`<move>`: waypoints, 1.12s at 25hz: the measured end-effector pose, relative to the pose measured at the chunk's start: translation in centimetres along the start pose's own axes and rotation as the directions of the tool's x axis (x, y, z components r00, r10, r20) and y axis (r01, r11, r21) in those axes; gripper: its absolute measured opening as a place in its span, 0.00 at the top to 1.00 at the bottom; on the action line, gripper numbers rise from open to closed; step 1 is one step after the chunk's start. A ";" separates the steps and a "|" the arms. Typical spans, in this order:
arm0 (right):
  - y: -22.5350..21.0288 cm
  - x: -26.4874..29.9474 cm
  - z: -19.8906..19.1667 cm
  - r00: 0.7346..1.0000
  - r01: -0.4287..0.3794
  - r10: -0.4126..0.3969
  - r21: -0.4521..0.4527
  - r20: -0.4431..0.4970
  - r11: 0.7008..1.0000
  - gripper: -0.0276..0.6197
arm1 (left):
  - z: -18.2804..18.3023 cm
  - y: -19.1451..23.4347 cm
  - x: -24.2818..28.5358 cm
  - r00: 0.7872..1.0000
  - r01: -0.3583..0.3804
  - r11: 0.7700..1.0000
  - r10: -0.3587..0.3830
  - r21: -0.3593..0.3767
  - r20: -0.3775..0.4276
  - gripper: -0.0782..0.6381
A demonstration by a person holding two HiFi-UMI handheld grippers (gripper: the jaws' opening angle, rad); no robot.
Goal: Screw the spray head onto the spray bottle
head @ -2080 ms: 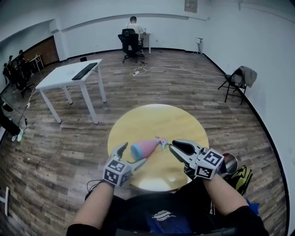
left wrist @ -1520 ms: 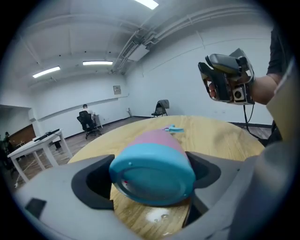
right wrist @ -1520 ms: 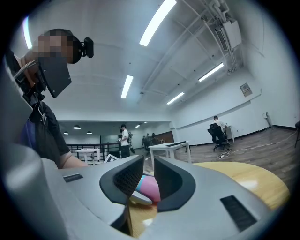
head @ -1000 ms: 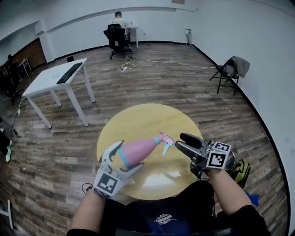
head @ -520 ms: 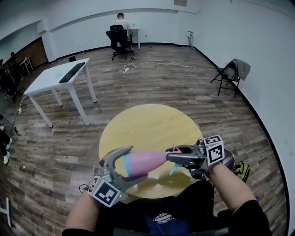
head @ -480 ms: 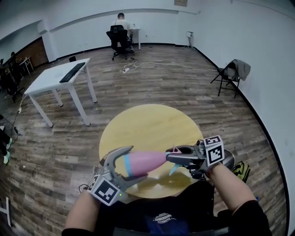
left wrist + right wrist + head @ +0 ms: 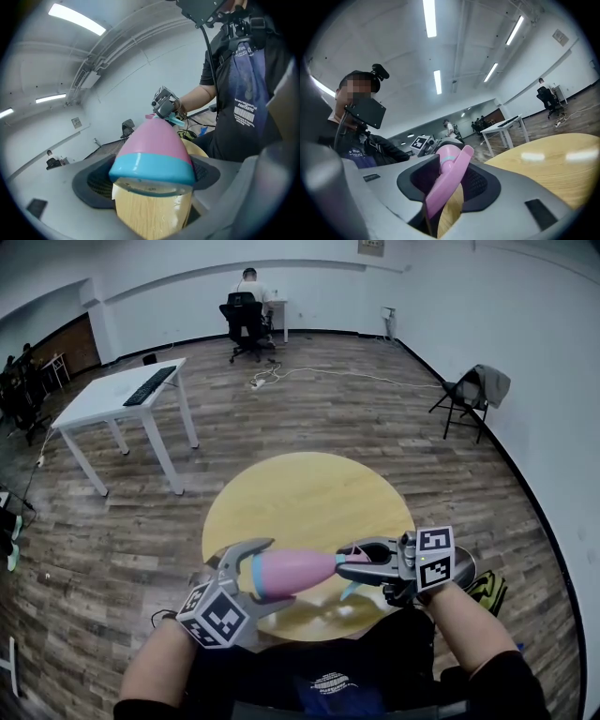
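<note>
My left gripper (image 7: 261, 575) is shut on the wide end of the pink spray bottle (image 7: 292, 569), just by its blue band. The bottle lies almost level above the near edge of the round table, narrow end to the right. The pink and teal spray head (image 7: 350, 585) sits on that narrow end. My right gripper (image 7: 343, 566) is shut on it; its jaws have just been closing with the head between them. In the left gripper view the bottle (image 7: 154, 145) fills the gap between the pads. The right gripper view shows the pink spray head (image 7: 449, 183) slanting across its pads.
The round yellow table (image 7: 309, 488) lies below both grippers. A white desk with a keyboard (image 7: 117, 399) stands at the left, a folding chair (image 7: 472, 399) at the right wall. A person sits on an office chair (image 7: 246, 306) at the back. A bag (image 7: 488, 593) lies by my right arm.
The right gripper has moved left onto the spray head and narrowed its jaws around it. The left gripper has swung the bottle from tilted upward to nearly level and drawn it nearer.
</note>
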State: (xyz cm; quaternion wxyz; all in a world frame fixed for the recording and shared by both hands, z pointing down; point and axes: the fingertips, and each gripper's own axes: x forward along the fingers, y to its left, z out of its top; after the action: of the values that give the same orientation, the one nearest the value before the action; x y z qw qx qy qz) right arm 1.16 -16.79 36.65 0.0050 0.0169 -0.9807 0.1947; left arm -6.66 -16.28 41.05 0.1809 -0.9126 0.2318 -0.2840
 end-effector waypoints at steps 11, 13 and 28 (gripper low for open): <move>4.8 -0.1 0.5 0.994 -0.108 0.091 -0.389 -0.061 0.915 0.73 | 2.1 -3.5 -1.6 0.863 0.503 0.726 -0.398 -0.468 0.310 0.21; 5.7 -0.1 0.4 0.990 -0.137 0.106 -0.434 -0.095 0.891 0.73 | 2.4 -3.9 -2.0 0.817 0.576 0.612 -0.421 -0.542 0.393 0.21; 1.7 -1.1 1.6 0.976 -0.176 0.152 0.152 0.153 0.973 0.73 | 4.9 0.1 -3.5 0.980 -0.108 0.977 0.074 0.184 0.185 0.21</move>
State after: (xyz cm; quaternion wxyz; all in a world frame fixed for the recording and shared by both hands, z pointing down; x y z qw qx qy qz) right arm 2.15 -15.82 34.49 -0.0815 -0.0503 -0.9572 0.2731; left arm -6.32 -13.52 35.71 0.3012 -0.9008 0.2280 -0.2142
